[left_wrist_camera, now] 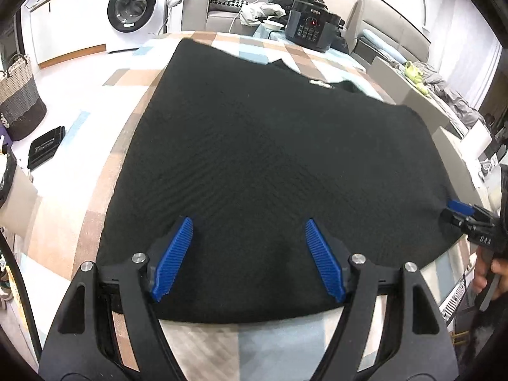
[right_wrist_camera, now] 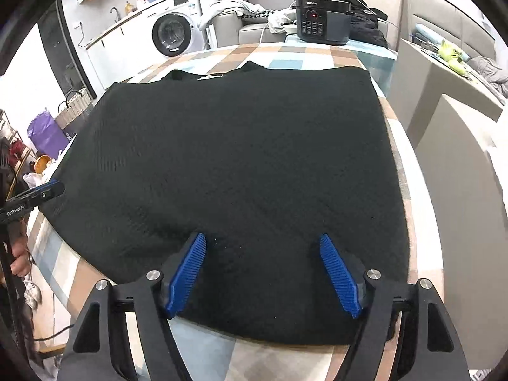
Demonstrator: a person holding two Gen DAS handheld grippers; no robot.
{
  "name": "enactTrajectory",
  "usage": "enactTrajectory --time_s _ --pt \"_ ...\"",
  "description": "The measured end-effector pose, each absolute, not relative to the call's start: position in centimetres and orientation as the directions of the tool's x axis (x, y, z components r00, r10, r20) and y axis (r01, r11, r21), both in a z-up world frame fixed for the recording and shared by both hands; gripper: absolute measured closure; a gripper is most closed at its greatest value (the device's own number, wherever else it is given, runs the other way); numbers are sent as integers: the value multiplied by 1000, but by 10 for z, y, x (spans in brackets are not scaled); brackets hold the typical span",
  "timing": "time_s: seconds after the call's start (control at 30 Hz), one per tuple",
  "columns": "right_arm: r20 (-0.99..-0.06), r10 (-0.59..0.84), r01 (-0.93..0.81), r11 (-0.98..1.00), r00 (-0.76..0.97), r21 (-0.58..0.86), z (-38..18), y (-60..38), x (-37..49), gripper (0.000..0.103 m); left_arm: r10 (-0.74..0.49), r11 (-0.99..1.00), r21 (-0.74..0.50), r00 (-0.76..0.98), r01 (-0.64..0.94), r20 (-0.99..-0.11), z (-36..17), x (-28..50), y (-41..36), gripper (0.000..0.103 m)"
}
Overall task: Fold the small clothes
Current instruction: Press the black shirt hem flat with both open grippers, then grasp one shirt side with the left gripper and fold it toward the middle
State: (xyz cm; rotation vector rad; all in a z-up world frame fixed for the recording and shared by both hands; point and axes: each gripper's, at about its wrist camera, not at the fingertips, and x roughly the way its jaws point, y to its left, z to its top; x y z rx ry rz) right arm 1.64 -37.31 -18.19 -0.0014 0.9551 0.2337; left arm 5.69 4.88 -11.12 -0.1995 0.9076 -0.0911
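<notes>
- Your left gripper (left_wrist_camera: 249, 227) has its blue fingers (left_wrist_camera: 173, 258) spread wide above the near hem of the black garment (left_wrist_camera: 254, 158); nothing sits between the pads, and they clamp no cloth.
- Your right gripper (right_wrist_camera: 263, 243) stands just as wide, its fingers (right_wrist_camera: 187, 274) over the same near hem further right, gripping nothing.
- In the left wrist view, the right gripper shows at the far right edge, beside the garment's right corner, with your hand (left_wrist_camera: 495, 277) on its handle.
- In the right wrist view, the left gripper's tip (right_wrist_camera: 47, 189) shows at the far left edge, at the garment's left side; whether it touches the cloth there you cannot tell.
- The garment lies spread flat on the checked tablecloth (left_wrist_camera: 203, 346), neckline and label (left_wrist_camera: 320, 84) at the far side, hem toward you.
- Left of the table on the floor stand a woven basket (left_wrist_camera: 19, 98) and a washing machine (left_wrist_camera: 133, 9).
- At the table's far end sits a black cooker (left_wrist_camera: 309, 25), well apart from the garment.
- Right of the table are grey cushions (right_wrist_camera: 460, 171).
</notes>
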Motion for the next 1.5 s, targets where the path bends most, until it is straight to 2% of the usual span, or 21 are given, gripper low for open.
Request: enactTrajectory --time_s 0.17,0.4,0.7,0.87,1.0,1.1,1.23,1.5 --pt "-783 197 -224 972 589 77 -166 -345 38 27 -155 982 -189 640 15 -752 -99 88 38 31" --pt "-805 220 -238 966 551 102 -179 -320 78 27 -136 979 -199 580 -47 -803 -122 121 49 31" --pt "-829 88 -127 992 552 20 -195 -349 76 26 -147 972 -226 594 -61 -791 -124 95 65 31" --pt "-825 112 -87 993 553 76 -194 -367 43 26 -109 973 -208 599 -99 -793 -122 64 71 31" --pt "-812 177 -81 984 557 159 -183 -361 21 25 -138 947 -288 625 -145 -768 -116 32 83 31" --pt "-781 248 -112 968 573 225 -174 -349 9 25 -179 886 -412 663 -214 -727 -112 0 99 31" --pt "-763 275 -128 960 584 248 -169 -334 6 25 -220 802 -533 696 -271 -684 -118 -32 114 31" --pt "-756 306 -164 952 579 259 -165 -321 0 25 -247 742 -589 687 -320 -684 -141 -19 113 31"
